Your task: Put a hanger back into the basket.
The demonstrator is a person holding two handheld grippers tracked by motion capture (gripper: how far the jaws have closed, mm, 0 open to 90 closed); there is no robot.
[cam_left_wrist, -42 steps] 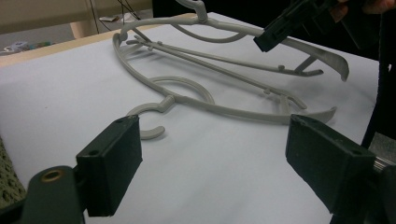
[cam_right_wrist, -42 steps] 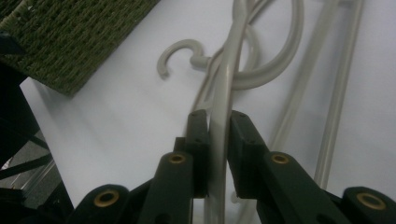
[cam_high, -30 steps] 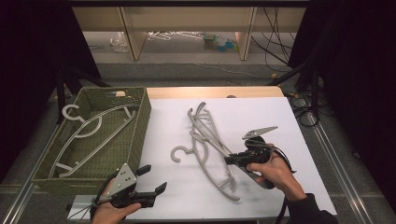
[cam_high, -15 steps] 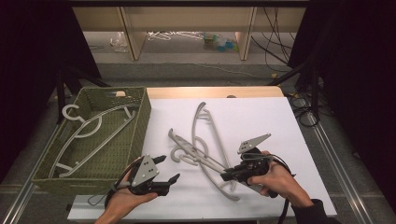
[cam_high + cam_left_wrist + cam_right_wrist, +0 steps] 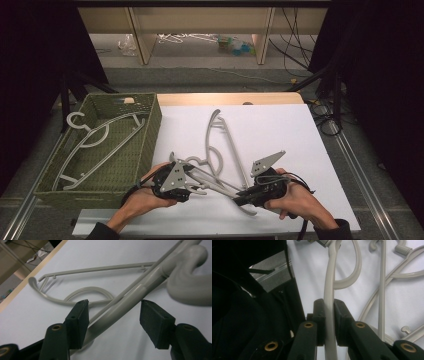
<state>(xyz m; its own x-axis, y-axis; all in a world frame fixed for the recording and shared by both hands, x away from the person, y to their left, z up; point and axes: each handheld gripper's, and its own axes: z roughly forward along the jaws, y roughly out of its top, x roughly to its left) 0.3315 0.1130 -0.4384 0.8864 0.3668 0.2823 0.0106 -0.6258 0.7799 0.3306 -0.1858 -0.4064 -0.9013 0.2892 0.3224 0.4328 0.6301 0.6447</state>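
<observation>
Between the closing left tongs (image 5: 113, 322), a grey hanger (image 5: 130, 300), untouched.

Smooth grey plastic hanger (image 5: 130, 300), matt white table cover (image 5: 280, 125), perhaps paper, rough woven green basket (image 5: 150, 130)

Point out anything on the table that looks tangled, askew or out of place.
Two grey hangers lie crossed and interlocked on the white table, not flat side by side. The right gripper clamps one's arm; the left gripper straddles it, not pressing. A third hanger lies tidily in the green basket.
</observation>
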